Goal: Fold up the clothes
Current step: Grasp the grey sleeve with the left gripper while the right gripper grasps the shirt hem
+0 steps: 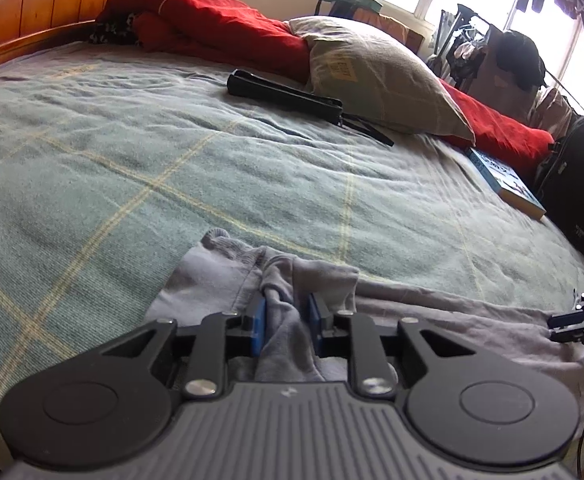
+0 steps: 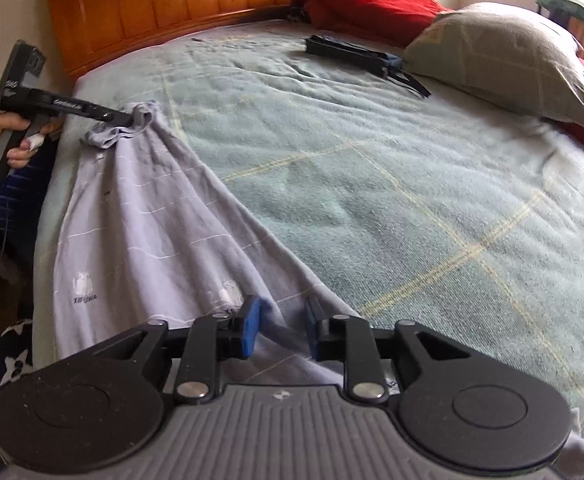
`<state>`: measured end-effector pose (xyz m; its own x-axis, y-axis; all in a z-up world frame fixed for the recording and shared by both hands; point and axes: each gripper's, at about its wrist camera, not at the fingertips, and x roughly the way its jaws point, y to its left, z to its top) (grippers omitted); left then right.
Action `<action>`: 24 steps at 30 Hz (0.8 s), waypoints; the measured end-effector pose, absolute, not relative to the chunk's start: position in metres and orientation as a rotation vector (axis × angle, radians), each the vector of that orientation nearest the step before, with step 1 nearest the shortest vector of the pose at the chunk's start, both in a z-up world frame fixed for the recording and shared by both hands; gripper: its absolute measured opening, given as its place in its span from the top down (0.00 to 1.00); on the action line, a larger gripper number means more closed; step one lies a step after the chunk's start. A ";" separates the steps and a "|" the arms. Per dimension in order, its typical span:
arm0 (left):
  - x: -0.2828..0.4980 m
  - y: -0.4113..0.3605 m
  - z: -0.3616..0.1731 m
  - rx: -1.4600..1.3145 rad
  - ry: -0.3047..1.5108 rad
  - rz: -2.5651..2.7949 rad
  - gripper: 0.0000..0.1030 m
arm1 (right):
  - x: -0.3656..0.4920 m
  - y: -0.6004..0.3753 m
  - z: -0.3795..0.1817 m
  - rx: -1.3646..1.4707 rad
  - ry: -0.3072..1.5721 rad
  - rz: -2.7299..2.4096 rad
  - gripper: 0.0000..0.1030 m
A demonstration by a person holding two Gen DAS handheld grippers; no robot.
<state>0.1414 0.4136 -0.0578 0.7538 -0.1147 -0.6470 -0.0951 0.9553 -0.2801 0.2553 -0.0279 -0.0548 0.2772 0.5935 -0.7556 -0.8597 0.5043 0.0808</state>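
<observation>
A lilac garment (image 2: 140, 216) lies stretched along the bed's (image 2: 371, 184) near edge, unfolded. The left gripper (image 1: 286, 316) pinches one bunched end; the right gripper's (image 2: 280, 328) jaws straddle the other.

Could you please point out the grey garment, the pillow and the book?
grey garment (image 2: 132, 216): right wrist view, middle of the cloth.
pillow (image 1: 375, 76): left wrist view, its top face.
book (image 1: 499, 178): left wrist view, blue cover.

Left gripper (image 1: 286, 322): blue pads narrowly apart, clamped on bunched cloth between them. In the right wrist view it sits at 10 o'clock, a hand (image 2: 10, 140) wrapped round its handle. Right gripper (image 2: 280, 330): fingers wider apart, cloth lying between; grip unclear.
</observation>
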 end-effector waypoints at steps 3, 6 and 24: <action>0.141 0.413 -0.057 -0.298 0.721 -0.009 0.80 | 0.256 -0.028 -0.057 -0.390 0.816 1.030 0.70; 0.140 0.413 -0.055 -0.305 0.721 -0.019 0.82 | 0.255 -0.029 -0.052 -0.382 0.792 1.023 0.94; 0.159 0.422 -0.036 -0.343 0.668 -0.008 0.90 | 0.275 -0.027 -0.052 -0.338 0.759 0.937 0.94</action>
